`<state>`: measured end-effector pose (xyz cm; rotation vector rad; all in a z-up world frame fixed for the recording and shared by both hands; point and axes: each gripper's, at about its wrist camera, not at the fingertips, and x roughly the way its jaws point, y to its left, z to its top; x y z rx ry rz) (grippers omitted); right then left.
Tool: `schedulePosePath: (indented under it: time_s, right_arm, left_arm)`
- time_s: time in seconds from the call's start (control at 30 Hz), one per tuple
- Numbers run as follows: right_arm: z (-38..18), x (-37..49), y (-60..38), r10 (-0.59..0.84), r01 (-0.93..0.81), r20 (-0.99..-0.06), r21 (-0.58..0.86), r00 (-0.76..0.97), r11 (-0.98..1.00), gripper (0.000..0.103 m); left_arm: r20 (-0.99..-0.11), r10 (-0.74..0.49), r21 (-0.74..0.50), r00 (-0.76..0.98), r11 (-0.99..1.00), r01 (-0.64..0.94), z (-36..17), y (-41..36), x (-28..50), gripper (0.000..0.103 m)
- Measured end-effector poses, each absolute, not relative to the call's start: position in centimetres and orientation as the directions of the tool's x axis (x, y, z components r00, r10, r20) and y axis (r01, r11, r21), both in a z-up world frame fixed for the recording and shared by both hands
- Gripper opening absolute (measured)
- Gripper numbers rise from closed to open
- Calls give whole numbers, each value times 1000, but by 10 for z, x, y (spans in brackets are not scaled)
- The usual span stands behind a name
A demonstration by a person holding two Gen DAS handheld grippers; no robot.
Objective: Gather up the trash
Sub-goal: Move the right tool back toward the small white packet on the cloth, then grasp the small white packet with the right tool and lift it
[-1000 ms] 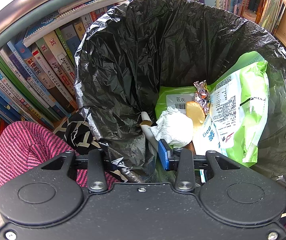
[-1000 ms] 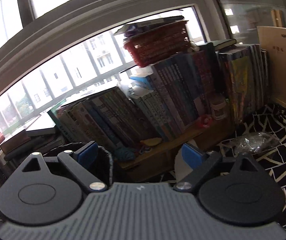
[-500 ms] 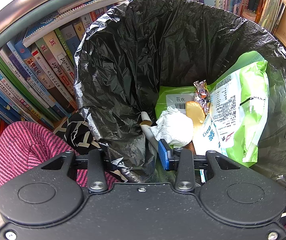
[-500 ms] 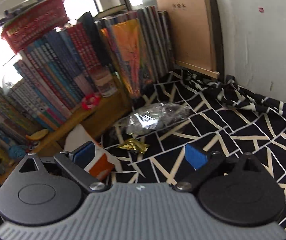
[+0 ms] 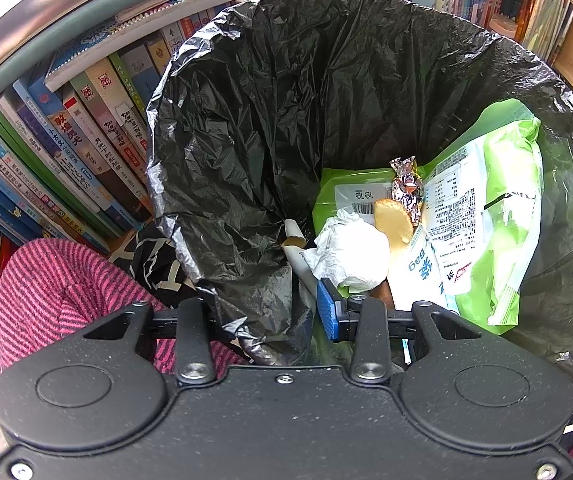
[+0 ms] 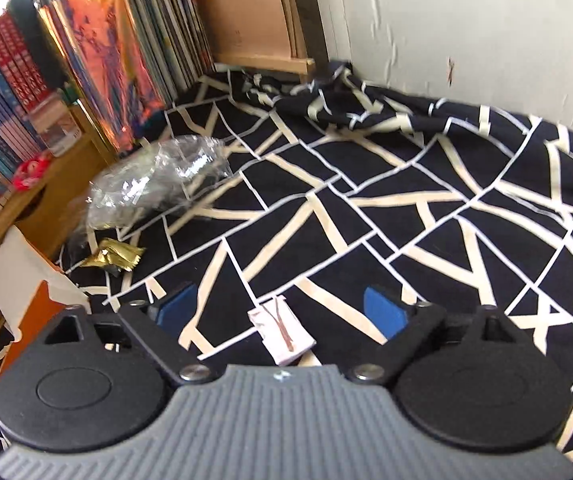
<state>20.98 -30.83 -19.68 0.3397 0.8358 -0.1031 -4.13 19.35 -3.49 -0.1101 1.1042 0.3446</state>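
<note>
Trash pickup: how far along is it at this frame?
Partly done. The black bag already holds a green packet, a crumpled tissue and a foil wrapper. The left gripper pinches the bag's rim. The right gripper holds nothing; its jaws are closing around a small white wrapper on the cloth. Left: that wrapper, a gold wrapper and clear plastic.

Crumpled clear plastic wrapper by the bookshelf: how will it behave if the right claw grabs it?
The crumpled clear plastic wrapper looks thin and airy, so probably very light and floppy. Its glossy folds may slip or crush flat under the pads. A push would likely slide it across the black patterned cloth.
</note>
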Motion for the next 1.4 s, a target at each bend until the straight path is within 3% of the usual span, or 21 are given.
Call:
schedulePosePath:
  time_s: [0.2, 0.37, 0.43, 0.8, 1.03, 1.4]
  right_arm:
    - [-211, 220, -296, 63, 161, -768, 213, 637, 964, 88]
    - [-213, 220, -278, -3, 137, -793, 102, 609, 985, 56]
    - [-210, 219, -276, 7, 142, -793, 118, 609, 983, 30]
    - [-169, 207, -263, 106, 74, -718, 215, 688, 974, 30]
    - [-132, 195, -276, 183, 96, -656, 365, 732, 926, 30]
    - [-8, 142, -212, 510, -304, -401, 475, 761, 826, 30]
  left_arm:
    - [-894, 228, 98, 385, 940, -328, -35, 192, -40, 33]
    - [-896, 231, 103, 380, 939, -328, -35, 191, -39, 33]
    - [-895, 231, 103, 381, 939, -327, -35, 191, -39, 33]
    - [-891, 225, 85, 395, 936, -343, -34, 193, -42, 33]
    - [-887, 222, 71, 404, 932, -356, -35, 194, -42, 33]
    - [-885, 216, 55, 413, 929, -367, -35, 196, -43, 33]
